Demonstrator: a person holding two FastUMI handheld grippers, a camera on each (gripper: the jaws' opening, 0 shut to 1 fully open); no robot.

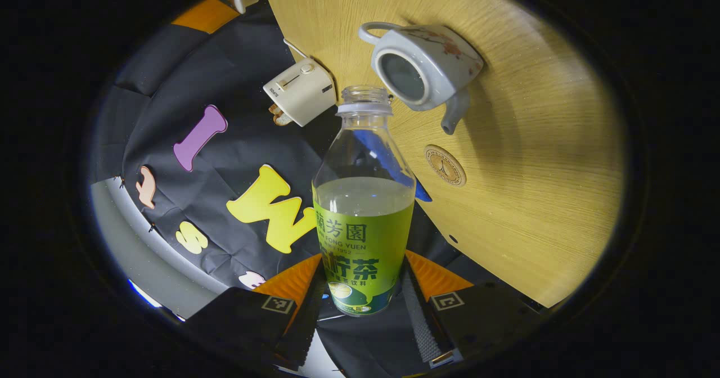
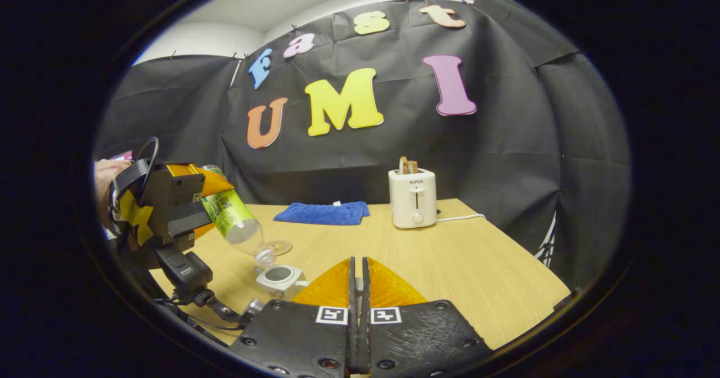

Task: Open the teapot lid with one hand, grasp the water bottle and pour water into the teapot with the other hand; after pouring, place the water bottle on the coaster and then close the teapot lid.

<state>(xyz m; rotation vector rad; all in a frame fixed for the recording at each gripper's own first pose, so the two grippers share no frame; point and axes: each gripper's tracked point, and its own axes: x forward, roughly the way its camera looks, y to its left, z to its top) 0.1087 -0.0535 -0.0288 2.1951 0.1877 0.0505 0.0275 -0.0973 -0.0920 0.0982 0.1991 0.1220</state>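
Looking along the left gripper (image 1: 363, 299), we see its fingers pinching the water bottle (image 1: 364, 243) at the lower label, one finger on each side. The bottle is uncapped and roughly half full. In the right gripper view the same bottle (image 2: 233, 220) is tilted mouth-down, its neck just above the open teapot (image 2: 279, 279), with the left gripper (image 2: 191, 209) and a hand (image 2: 107, 178) behind it. The teapot (image 1: 422, 66) stands on the table (image 1: 534, 170) with its lid off; the round coaster (image 1: 445, 165) lies just beside the teapot's spout. The right gripper (image 2: 358, 288) has its fingers pressed together, and we cannot tell whether anything sits between them. Beyond the teapot stand a toaster (image 2: 413, 198) and a blue cloth (image 2: 323, 212).
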